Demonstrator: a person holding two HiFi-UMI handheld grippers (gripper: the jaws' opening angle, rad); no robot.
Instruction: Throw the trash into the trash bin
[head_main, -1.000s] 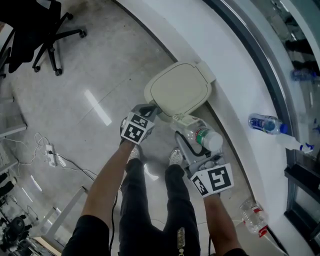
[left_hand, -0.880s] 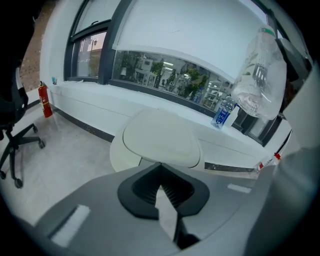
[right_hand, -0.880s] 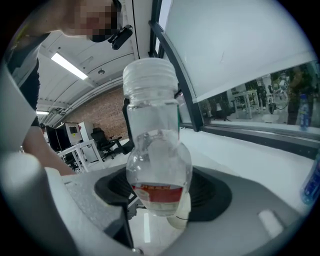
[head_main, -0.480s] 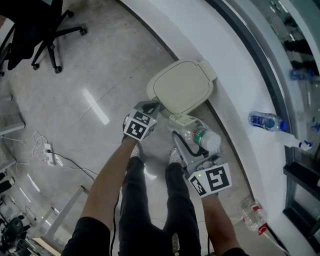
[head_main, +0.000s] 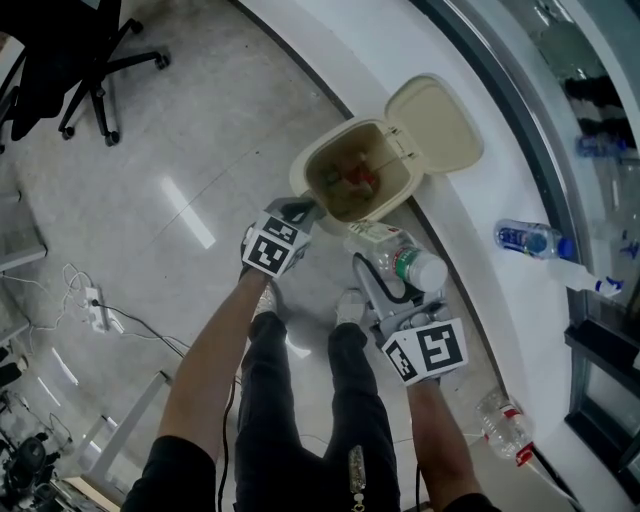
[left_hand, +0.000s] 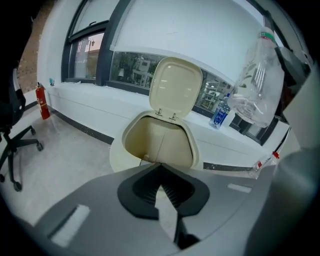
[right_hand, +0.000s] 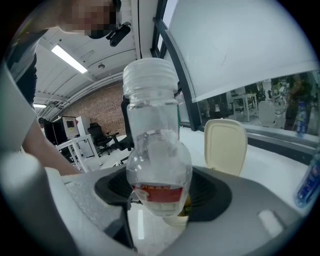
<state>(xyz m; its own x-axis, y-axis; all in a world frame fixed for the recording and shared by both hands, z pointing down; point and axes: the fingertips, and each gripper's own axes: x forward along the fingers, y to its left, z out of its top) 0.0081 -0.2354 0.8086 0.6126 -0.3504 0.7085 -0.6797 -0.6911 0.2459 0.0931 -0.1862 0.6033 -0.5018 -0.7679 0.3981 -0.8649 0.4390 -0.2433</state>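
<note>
Gaping bin (head_main: 298, 188) rim just beyond clamped bottle (head_main: 395, 262)

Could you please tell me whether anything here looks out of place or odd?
A blue-label bottle lies on its side on the ledge right of the bin, and a crumpled bottle lies on the floor at the ledge's foot. Both look like stray trash. The bin stands upright, lid open.
</note>
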